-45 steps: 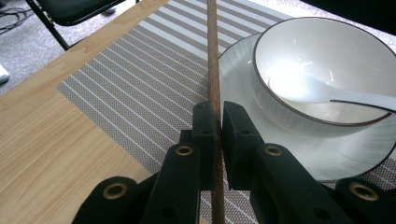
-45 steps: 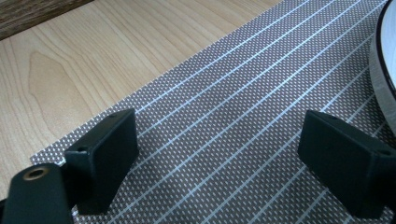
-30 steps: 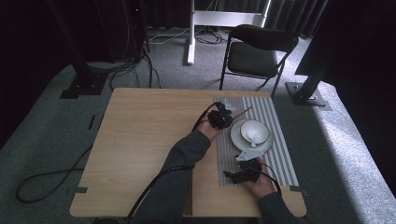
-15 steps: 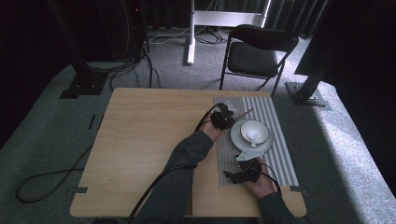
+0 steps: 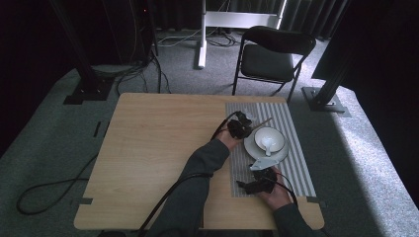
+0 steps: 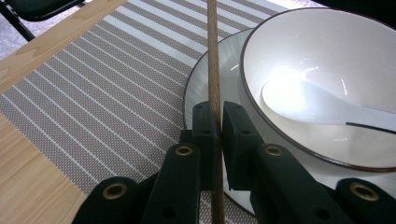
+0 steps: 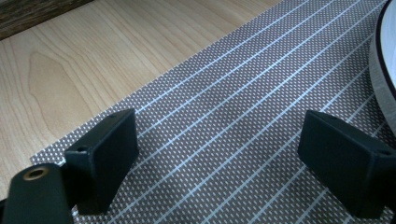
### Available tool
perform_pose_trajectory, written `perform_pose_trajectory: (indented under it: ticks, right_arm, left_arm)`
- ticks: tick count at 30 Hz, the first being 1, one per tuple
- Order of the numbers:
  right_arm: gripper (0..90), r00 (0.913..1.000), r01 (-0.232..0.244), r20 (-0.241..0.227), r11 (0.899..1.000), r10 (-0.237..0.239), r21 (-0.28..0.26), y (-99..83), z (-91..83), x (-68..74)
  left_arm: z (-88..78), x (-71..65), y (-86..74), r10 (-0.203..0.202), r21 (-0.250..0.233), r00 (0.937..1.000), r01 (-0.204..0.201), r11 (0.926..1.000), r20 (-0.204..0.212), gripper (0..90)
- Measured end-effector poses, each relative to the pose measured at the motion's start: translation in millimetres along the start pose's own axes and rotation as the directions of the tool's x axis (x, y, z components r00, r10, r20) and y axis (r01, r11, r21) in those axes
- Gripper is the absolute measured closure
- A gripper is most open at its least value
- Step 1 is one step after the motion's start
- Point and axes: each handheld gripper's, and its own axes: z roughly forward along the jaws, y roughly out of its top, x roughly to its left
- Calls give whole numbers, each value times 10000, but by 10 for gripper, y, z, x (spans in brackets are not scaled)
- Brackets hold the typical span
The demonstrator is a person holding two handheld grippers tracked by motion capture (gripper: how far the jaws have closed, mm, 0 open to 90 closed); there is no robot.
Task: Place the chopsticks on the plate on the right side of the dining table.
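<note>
between the left gripper jaws a chopstick sits clamped (right gripper jaws apart).

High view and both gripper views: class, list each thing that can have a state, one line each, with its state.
Left claw: shut on the chopstick.
Chopstick: held, raised over the plate's edge.
Right claw: open, nothing held, over the placemat.
Bowl: upright on the plate.
Spoon: lying in the bowl.
Chair: unfolded, unoccupied.

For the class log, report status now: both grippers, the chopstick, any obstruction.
Left gripper shut on chopstick, above plate rim beside bowl. Right gripper open over striped placemat. Nothing blocking.
</note>
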Motion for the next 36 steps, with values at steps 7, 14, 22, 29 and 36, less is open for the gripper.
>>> perform_pose_trajectory:
  ticks: [7, 14, 22, 29, 36]
  right_arm:
    - [111, 10000, -5, 8, 10000, 5, -4, -1, 0, 1]
    - [112, 10000, -18, 4, 10000, 18, 4, 0, -1, 1]
    - [111, 10000, -24, 7, 10000, 24, 3, -1, -1, 2]
    - [111, 10000, -19, 1, 10000, 19, 5, 0, -1, 1]
    - [111, 10000, -20, 6, 10000, 20, 3, -1, -1, 2]
  left_arm:
    - [96, 9, 13, -98, 122, 10000, 98, 9999, 16, 840]
    - [173, -11, -20, -160, 258, 9999, 160, 9995, 21, 839]
    - [247, 5, -42, -334, 340, 9994, 332, 9989, 47, 839]
    - [288, -8, -49, -308, 300, 9995, 307, 9991, 50, 839]
    - [311, -20, -59, -413, 237, 9991, 411, 9989, 102, 839]
